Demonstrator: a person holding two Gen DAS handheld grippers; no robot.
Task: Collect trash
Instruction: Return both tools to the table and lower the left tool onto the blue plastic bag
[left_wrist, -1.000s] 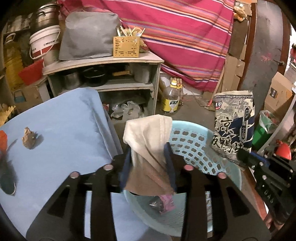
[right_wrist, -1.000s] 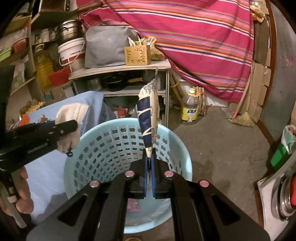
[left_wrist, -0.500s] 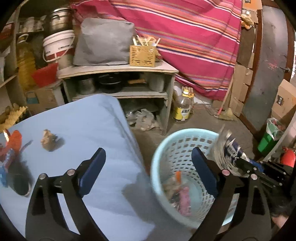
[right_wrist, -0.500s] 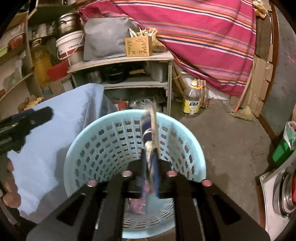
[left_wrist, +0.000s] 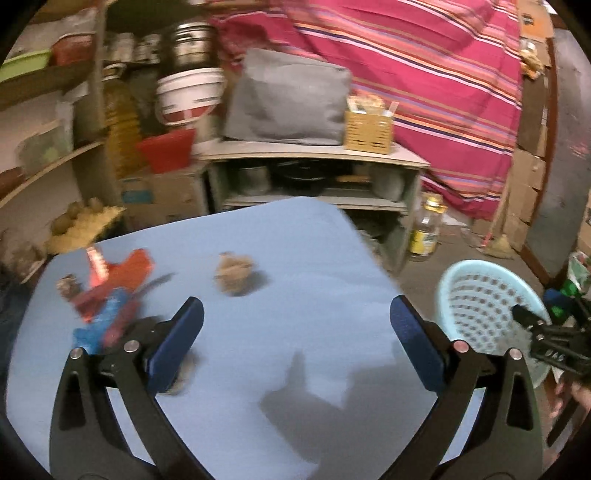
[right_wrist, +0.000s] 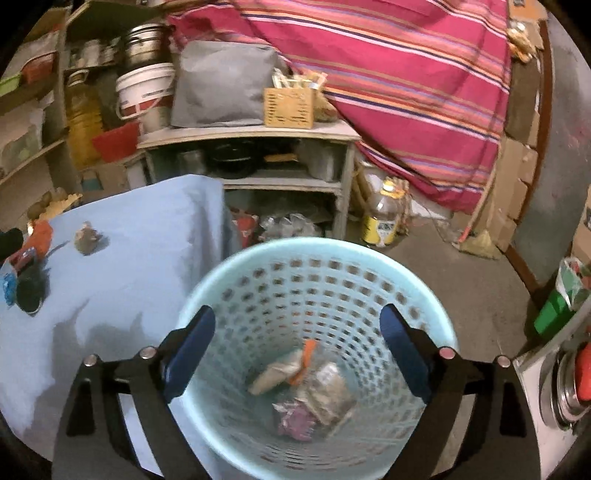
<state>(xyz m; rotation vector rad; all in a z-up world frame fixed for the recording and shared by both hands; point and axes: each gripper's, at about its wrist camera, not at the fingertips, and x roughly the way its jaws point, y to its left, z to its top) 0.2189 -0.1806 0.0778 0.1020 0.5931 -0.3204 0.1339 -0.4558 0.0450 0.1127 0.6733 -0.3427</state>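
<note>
printed bag dropped from right gripper (right_wrist: 297, 354), now among blurred trash (right_wrist: 306, 391) at the bottom of one pale blue basket (right_wrist: 436, 317); long axis unreadable. both sets of jaws wide open, empty. left gripper (left_wrist: 295, 345) swung over blue table (left_wrist: 303, 243): one brown crumpled scrap (left_wrist: 234, 273) far centre, red-blue wrappers (left_wrist: 110, 291) left.

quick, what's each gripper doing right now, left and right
Left gripper: jaws open, holding nothing, over the blue table.
Right gripper: jaws open, holding nothing, above the basket.
</note>
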